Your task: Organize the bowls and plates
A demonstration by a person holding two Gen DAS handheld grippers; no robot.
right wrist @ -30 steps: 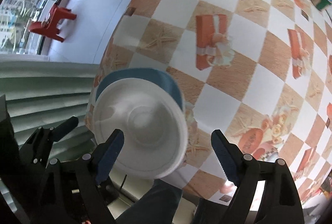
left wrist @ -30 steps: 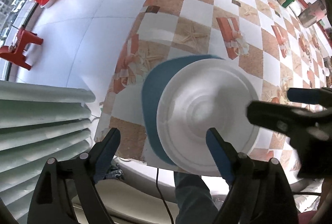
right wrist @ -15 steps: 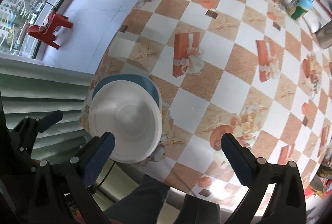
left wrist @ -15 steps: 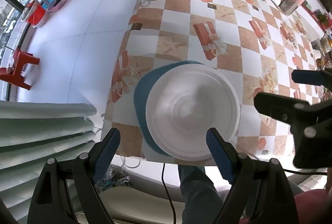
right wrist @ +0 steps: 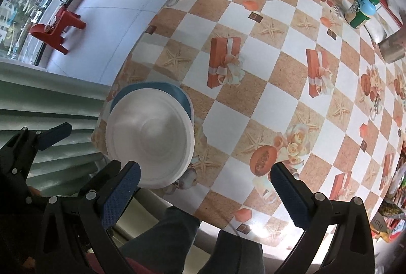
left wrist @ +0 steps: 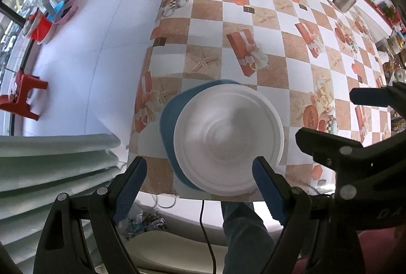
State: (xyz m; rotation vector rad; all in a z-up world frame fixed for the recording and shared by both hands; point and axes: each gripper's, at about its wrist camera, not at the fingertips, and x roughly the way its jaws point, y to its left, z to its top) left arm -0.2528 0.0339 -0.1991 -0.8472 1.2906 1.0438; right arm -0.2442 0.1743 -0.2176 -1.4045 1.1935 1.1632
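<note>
Foam, by its matte look: the white round upturned bowl (left wrist: pixel 228 144) on the blue plastic plate (left wrist: pixel 168 126) at the table's near edge seems light and dentable, best pinched at its rim; left gripper (left wrist: pixel 200 184) gapes wide, empty. From the right wrist, right gripper (right wrist: pixel 205 191) likewise hangs wide apart, holding nothing, beside that bowl (right wrist: pixel 149 137).
</note>
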